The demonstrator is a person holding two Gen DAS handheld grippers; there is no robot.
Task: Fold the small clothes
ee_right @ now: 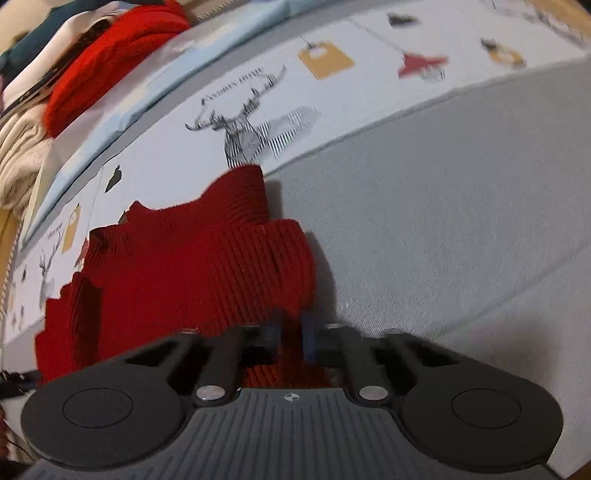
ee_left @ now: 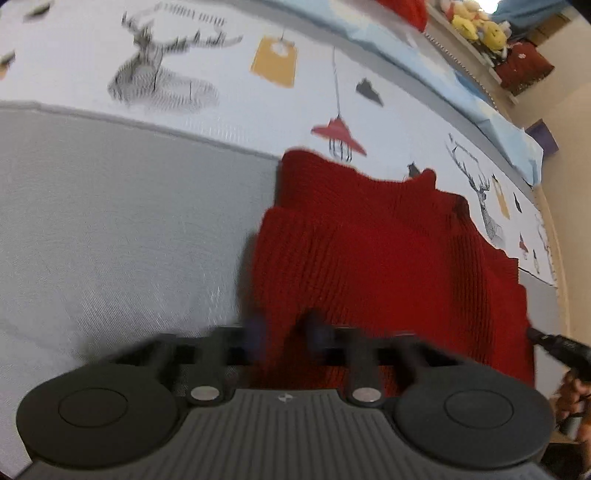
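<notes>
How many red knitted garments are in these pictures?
2. One red sweater lies on the grey bed surface, right in front of both grippers. Another red knit sits in the clothes pile beyond the bed's far edge; that pile may hide more.

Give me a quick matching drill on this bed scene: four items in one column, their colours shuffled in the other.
Items:
1. knit sweater
2. plain bed sheet
3. plush toys on the shelf
4. deer print

Colours:
A. yellow
B. grey
C. red
D. black and white lines

Pairs: 1-C, 2-B, 3-A, 4-D
</notes>
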